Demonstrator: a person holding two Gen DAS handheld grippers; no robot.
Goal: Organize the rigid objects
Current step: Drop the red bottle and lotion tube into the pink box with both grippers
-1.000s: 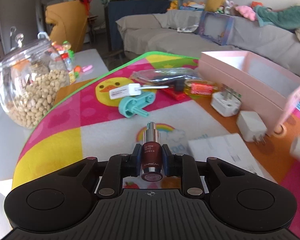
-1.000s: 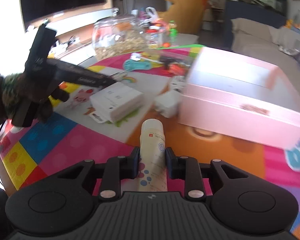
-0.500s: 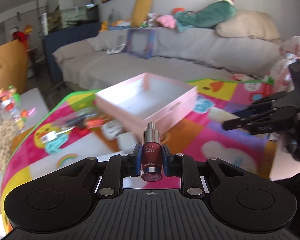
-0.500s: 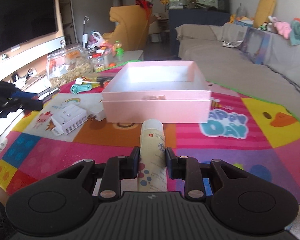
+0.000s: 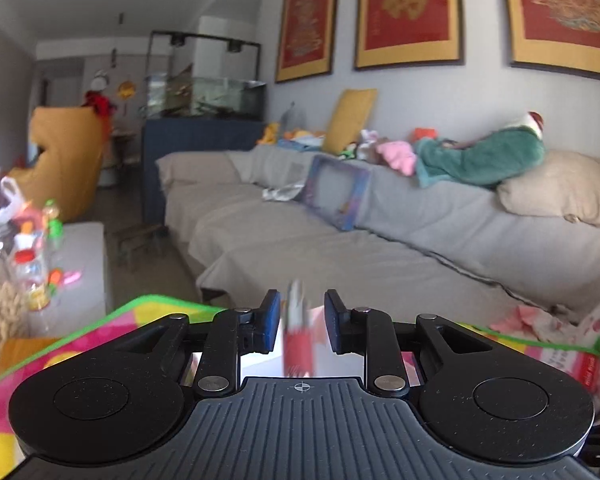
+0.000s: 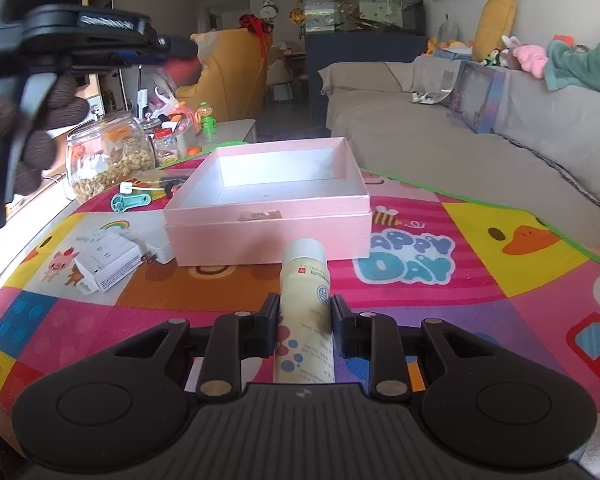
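My right gripper [image 6: 305,320] was clamped on the cream bottle [image 6: 306,312]. Just ahead of it sat the pink box [image 6: 268,216], empty as far as I could see. My left gripper [image 5: 302,322] had just been opening; the red bottle [image 5: 298,340] blurred loose between its pads. Chargers [image 6: 108,258] waited left of the box: sorting barely begun, I judged.

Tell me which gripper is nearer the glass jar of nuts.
Left. The left gripper hangs raised beside the glass jar; the right gripper is far across the mat.
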